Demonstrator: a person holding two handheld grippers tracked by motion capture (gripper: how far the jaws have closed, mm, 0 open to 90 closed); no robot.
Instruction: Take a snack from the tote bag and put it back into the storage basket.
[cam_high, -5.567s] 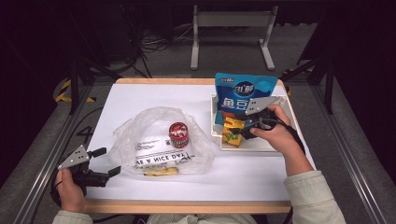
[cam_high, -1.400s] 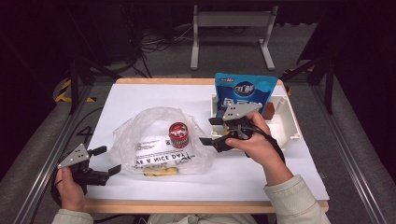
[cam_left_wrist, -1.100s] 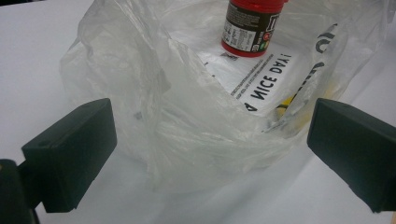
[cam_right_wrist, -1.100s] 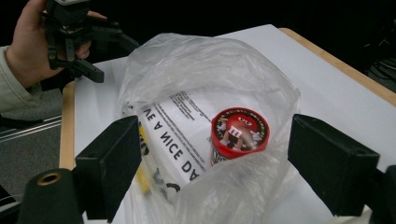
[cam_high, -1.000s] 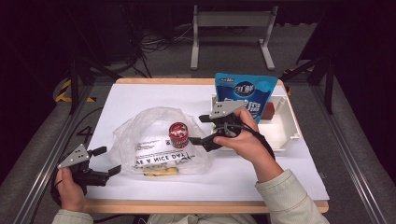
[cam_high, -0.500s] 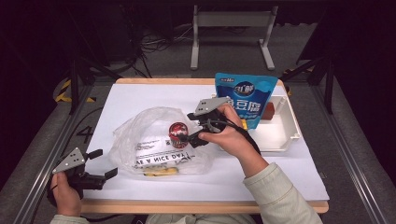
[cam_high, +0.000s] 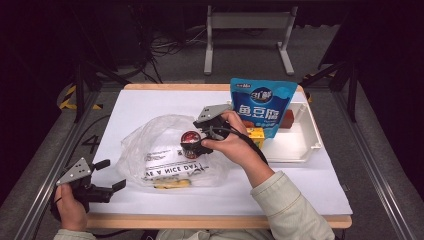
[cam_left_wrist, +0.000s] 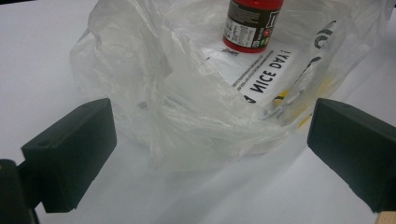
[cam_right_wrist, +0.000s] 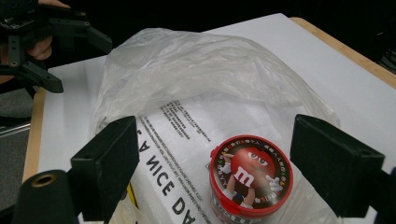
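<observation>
Starting with the high view: our right gripper (cam_high: 196, 136) is hanging right over the red M&M's tub (cam_high: 190, 141), jaws spread, nothing clamped. The tub stands upright on the clear plastic bag (cam_high: 150, 150), the one with "HAVE A NICE DAY" printed on it, which lies crumpled on the white table (cam_high: 150, 105). There's something yellow (cam_high: 167, 183) inside the bag near its front edge; we can't tell what it is. Our left gripper (cam_high: 111, 175) sits low at the table's front left corner, jaws apart and holding nothing, just beside the bag's edge. Off to the right there's a white tray (cam_high: 300, 150) with a blue snack pouch (cam_high: 262, 105) standing in it, a small yellow box (cam_high: 253, 134) at the pouch's foot and a reddish-brown thing (cam_high: 286, 119) behind it.

Left gripper view next: both black jaws are wide apart with the bag (cam_left_wrist: 187, 107) bunched between them, not touching either one as far as we can see. The red tub (cam_left_wrist: 252, 23) stands upright farther back, on the printed part of the bag.

Right gripper view: looking down on the tub (cam_right_wrist: 251, 179) with its cartoon M&M lid, sitting between the open jaws, closer to the right one, with a gap on both sides. The bag (cam_right_wrist: 196, 79) billows up behind it, and the left gripper (cam_right_wrist: 56, 51) shows in the far corner, open.
</observation>
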